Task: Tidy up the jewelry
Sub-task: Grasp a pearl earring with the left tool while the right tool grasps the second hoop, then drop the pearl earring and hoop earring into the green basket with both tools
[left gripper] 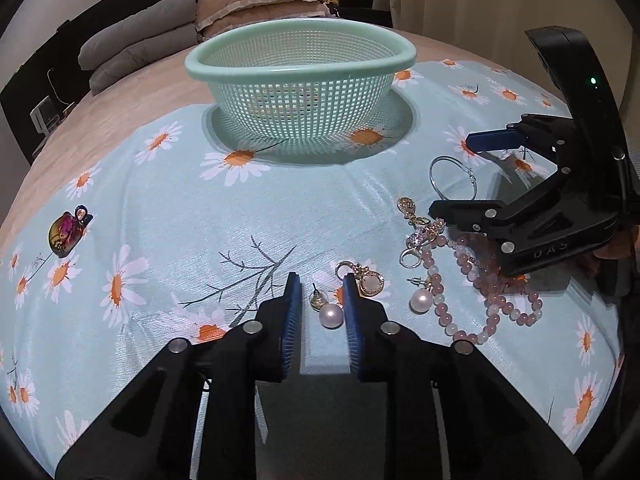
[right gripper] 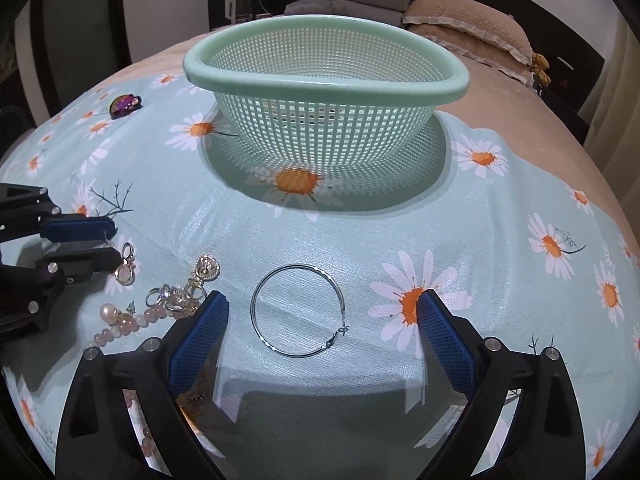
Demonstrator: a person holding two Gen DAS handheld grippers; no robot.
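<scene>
At the bottom of the left wrist view, the left gripper point(left gripper: 322, 300) has its blue fingers point(left gripper: 294, 312) set narrow, one on each side of a pearl earring point(left gripper: 330, 314) that lies on the daisy cloth point(left gripper: 160, 240); I cannot tell if they touch it. Just past the right finger lies a gold charm point(left gripper: 370, 282). To the right sit a second pearl earring point(left gripper: 422, 300) and a pink bead bracelet point(left gripper: 480, 300). In the right wrist view, the right gripper point(right gripper: 322, 328) has its fingers point(right gripper: 200, 340) spread wide around a silver hoop earring point(right gripper: 298, 310), which lies flat between them with space on both sides. A pile of sparkly gold pieces point(right gripper: 188, 288) lies at the left of that view. Far off at the upper left rests a shiny purple hair clip point(right gripper: 126, 104). Farthest back, in the middle top, stands a green plastic basket point(right gripper: 320, 80) on the cloth, which lies on a bed point(right gripper: 520, 120) with pillows point(right gripper: 460, 20) behind.
</scene>
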